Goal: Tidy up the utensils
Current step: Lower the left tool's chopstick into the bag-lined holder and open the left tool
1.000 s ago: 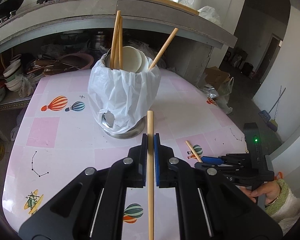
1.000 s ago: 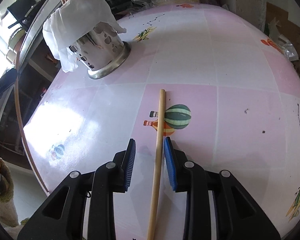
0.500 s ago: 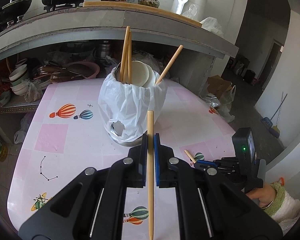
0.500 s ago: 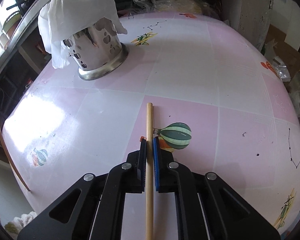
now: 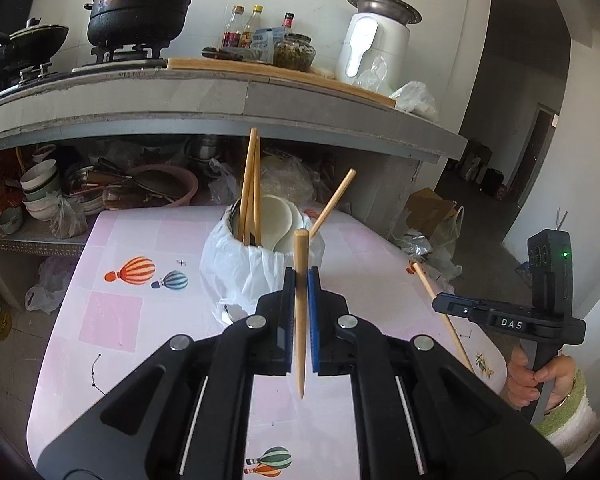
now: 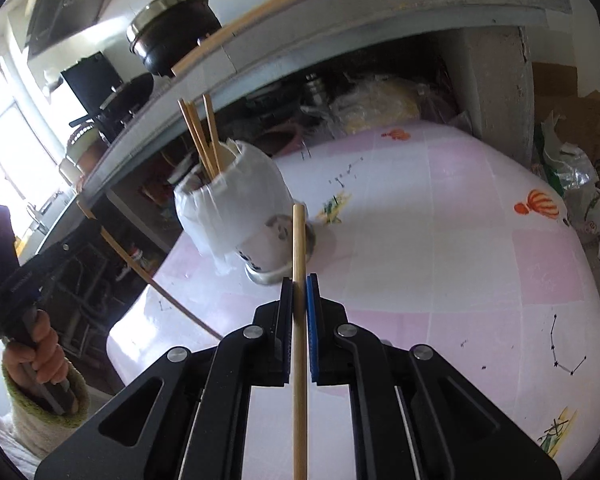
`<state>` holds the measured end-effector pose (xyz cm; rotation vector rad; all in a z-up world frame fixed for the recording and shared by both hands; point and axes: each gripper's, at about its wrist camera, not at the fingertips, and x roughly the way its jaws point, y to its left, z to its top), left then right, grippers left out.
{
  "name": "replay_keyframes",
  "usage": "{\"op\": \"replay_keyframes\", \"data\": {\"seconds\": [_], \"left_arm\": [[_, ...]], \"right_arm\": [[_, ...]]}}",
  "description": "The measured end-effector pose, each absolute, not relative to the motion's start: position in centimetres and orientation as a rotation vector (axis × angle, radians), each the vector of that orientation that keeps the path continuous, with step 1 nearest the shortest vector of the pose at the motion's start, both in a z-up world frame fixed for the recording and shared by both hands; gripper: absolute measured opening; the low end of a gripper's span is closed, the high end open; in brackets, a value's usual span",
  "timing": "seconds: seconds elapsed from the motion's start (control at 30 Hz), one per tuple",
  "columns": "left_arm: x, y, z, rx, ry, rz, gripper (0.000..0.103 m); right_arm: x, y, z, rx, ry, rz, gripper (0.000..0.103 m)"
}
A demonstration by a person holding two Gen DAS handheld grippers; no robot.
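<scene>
A cramped kitchen with a grey concrete counter, pots and bottles on top, and below it a pink tiled-pattern table [image 5: 140,320] printed with hot-air balloons.

From the left wrist view, the left gripper [image 5: 300,276] is clamped on a light wooden chopstick [image 5: 300,312], whose long axis runs along the gripper's fingers, blunt end forward and thin tip hanging back toward the camera. Straight ahead and just below that blunt end stands the round steel utensil holder draped in a white plastic bag [image 5: 256,272]. It already holds three wooden chopsticks [image 5: 249,196] — two upright, one leaning right — and white ceramic spoons [image 5: 278,220]. At the right edge a hand [image 5: 540,376] holds the right gripper [image 5: 440,303], pinched on a second wooden chopstick [image 5: 440,304], clear of the table.

From the right wrist view, the right gripper is closed on its own chopstick, again lengthwise along the fingers. The holder lies ahead and to the left, noticeably farther off than it is from the left gripper, whose black body and hand show at the far left.

The left hand looks nearer the holder's mouth, so its chopstick likely goes in first, tipped toward upright.
</scene>
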<state>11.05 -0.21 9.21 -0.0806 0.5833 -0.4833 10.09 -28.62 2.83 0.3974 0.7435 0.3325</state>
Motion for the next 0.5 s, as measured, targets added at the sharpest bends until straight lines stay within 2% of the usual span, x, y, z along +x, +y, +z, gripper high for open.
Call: {"op": "replay_keyframes", "data": {"seconds": [0.23,0.37,0.5], "left_arm": [[12.4,0.7,16.0,-0.102,0.421,-0.490,0.006],[13.7,1.2,20.0,-0.099,0.306,-0.453,0.005],[16.5,1.0,21.3,-0.098,0.272,-0.410,0.006]], "right_arm": [[9.8,-29.9,6.8,0.420,0.643,0.386,0.007],[10.1,-29.9,7.1,0.419,0.629,0.395,0.007],[10.2,-29.9,6.6,0.429,0.640,0.402,0.007]]}}
